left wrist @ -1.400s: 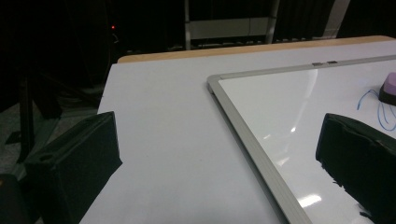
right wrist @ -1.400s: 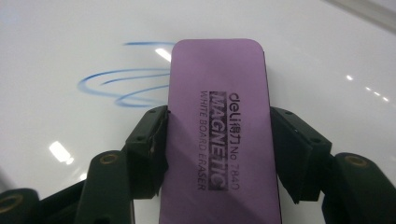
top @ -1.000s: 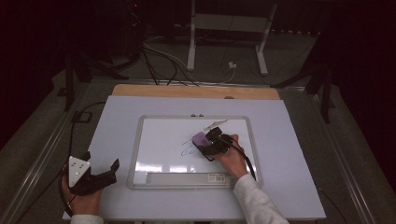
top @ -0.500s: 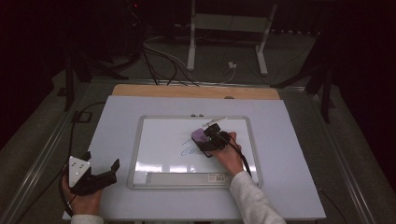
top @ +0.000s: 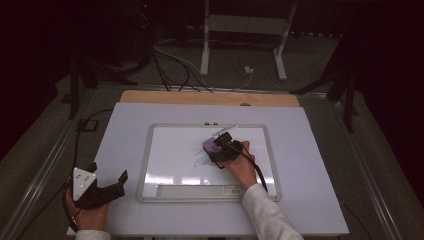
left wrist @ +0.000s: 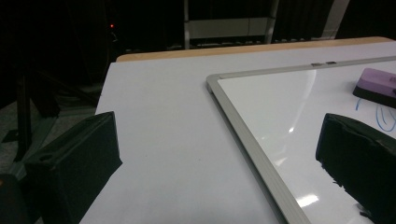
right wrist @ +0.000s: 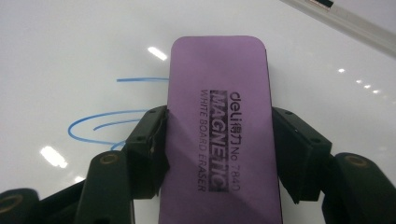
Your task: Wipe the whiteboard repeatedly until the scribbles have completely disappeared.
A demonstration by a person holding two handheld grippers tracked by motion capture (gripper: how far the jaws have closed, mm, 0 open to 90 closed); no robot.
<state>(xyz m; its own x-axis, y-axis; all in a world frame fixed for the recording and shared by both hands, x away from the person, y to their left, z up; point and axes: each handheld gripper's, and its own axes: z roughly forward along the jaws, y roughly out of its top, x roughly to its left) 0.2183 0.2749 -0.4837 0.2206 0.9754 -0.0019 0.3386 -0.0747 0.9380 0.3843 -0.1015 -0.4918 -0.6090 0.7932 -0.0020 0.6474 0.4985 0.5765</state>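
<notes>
**Eraser on the whiteboard**

The right hand-held gripper (right wrist: 217, 154) pinched the purple eraser (right wrist: 219, 126) by its long sides, flat on the whiteboard (top: 170, 150) beside blue scribbles (right wrist: 100, 126). The left hand-held gripper (top: 107, 187) rested spread and empty on the counter (top: 310, 150), left of the board.

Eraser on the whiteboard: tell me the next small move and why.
Probably slide the purple eraser, clamped in the right gripper, flat toward the person's left across the blue scribble. The ink loops lie beside its left edge on the whiteboard, unwiped, so a short sideways stroke should cover them.
</notes>
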